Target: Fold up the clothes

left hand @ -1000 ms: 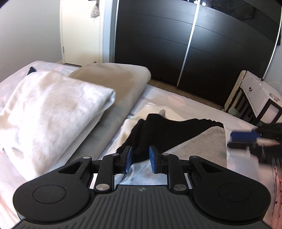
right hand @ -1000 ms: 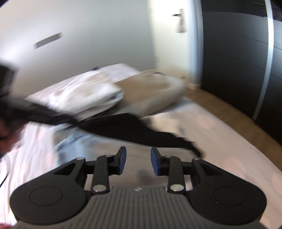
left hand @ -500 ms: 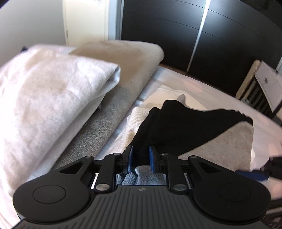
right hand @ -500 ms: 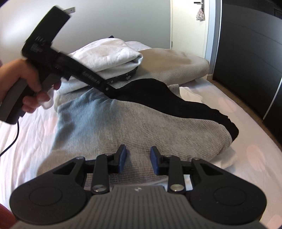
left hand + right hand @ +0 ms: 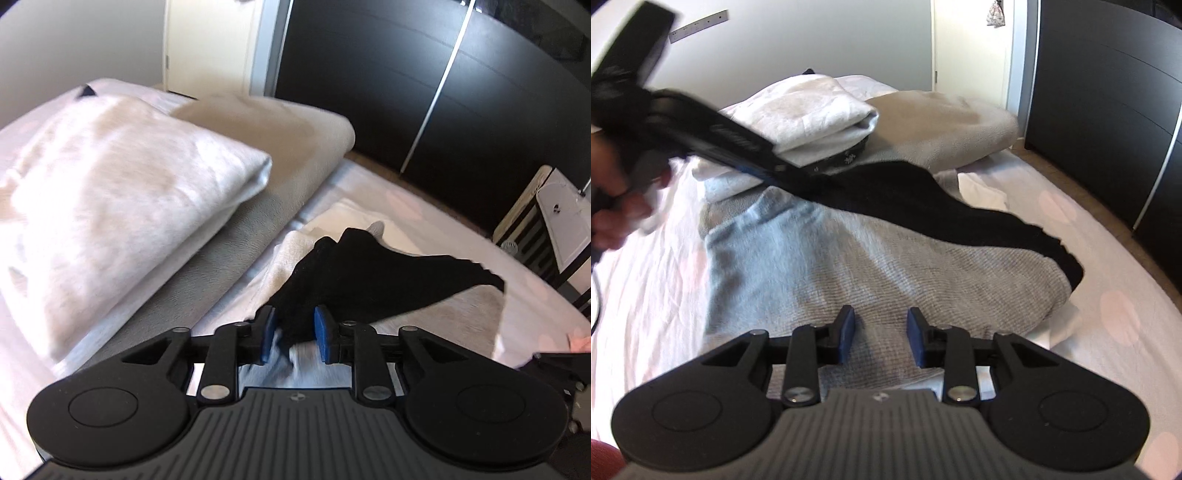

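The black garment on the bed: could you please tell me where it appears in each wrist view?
Left wrist: black garment centre, its near end between the left gripper fingers.
Right wrist: black garment centre, stretching right across the grey knit garment.
Shared landmark: folded white blanket.

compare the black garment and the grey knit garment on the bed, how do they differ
The black garment is plain dark cloth, rumpled and draped; the grey knit garment is pale, ribbed and spread flatter. The black garment lies on top across the far side; the grey knit garment is underneath and covers more area. The left gripper has the black one between its fingers; the open right gripper hovers over the grey one. Both lie on the bed.
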Motion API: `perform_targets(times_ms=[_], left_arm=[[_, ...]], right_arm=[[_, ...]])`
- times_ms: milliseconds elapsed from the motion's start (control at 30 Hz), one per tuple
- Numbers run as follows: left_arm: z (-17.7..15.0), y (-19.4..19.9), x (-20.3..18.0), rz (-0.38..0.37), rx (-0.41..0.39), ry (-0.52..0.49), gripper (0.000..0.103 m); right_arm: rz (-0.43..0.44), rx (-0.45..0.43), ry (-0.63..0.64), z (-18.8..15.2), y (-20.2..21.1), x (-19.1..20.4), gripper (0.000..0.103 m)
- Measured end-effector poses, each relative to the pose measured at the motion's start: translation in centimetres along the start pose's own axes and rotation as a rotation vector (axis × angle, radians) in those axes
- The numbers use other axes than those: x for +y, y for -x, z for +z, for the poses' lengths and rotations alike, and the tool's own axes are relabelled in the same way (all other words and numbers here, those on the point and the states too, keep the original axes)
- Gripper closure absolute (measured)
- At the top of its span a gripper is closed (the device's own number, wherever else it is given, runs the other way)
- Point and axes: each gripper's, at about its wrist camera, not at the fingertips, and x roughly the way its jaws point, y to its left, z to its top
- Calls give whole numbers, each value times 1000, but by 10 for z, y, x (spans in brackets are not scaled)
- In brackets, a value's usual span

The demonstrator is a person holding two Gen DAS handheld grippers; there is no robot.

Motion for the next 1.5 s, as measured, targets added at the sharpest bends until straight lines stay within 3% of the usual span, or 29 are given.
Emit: perform_targets(times_ms=[33,133,200,267,400,533,733,867,1133,1500], left_arm=[[-2,9,-1,5,-10,1,82],[-7,37,-5,22,-40,3,79],[-12,57,-10,40,-61,-4,72],[-21,77,-18,68,-93,-18,55],[-44,113,-35,113,-179,-46,46],[-67,143,-48,122,-215,-27,39],[-100,179,-65,154,-258,35,32],[-121,201,-73,210,-280,75,28],[-154,217,-71,224,-225,147,27],[-185,218,-74,233,-192,165,27]], right_arm=[[0,-10,-10,1,7,1,45],[22,-55,-45,0,32,6,37],[16,-85,-56,0,50,11,30],[0,-120,-73,1,68,18,17],[-32,-168,-152,1,104,29,8],[-17,-195,-181,-5,136,42,8],[-92,-242,-108,-23,168,69,8],[-99,-261,-129,-36,185,75,8],[-130,-243,-172,-63,194,90,8],[-143,-191,-194,-96,192,110,8]])
